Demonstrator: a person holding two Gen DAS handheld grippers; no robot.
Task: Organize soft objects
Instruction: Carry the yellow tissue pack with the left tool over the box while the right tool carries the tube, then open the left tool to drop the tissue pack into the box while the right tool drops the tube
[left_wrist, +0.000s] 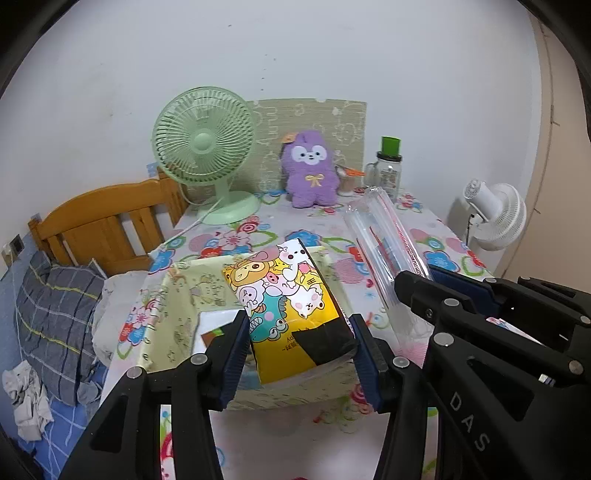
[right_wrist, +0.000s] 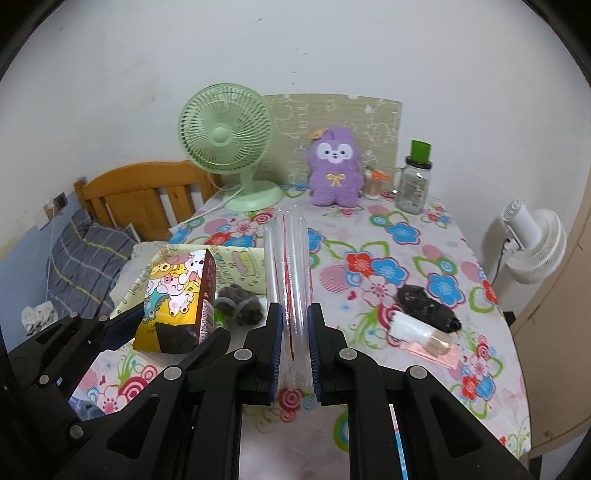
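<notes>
Tissue pack (left_wrist: 291, 306), yellow with cartoon animals, sits pinched between the blue pads of the left gripper (left_wrist: 299, 354), which press on its two long sides near its dark end; the far end sticks out beyond the fingertips. It hangs above the pale fabric box (left_wrist: 177, 306), which stands at the table's left edge, nearest the bed. A white card (left_wrist: 210, 328) lies inside that box, just left of the pack.

Just to the right, the right gripper (right_wrist: 295, 343) has its jaws pressed close on a clear plastic zip bag (right_wrist: 288, 258) with a red seal line; the bag is squeezed into a narrow upright fold between the pads and reaches away from the fingertips over the flowered tablecloth (right_wrist: 399, 266). The two grippers are side by side, near each other but not touching.

On the table beyond the pack lies a grey fuzzy bundle (right_wrist: 242, 304), near the box. Right of the bag, a black soft item (right_wrist: 428, 306) rests against a small white-and-pink packet (right_wrist: 421, 336). Along the far edge stand a green fan (right_wrist: 229, 147), a purple plush toy (right_wrist: 334, 170) and a jar with a green cap (right_wrist: 413, 181).
</notes>
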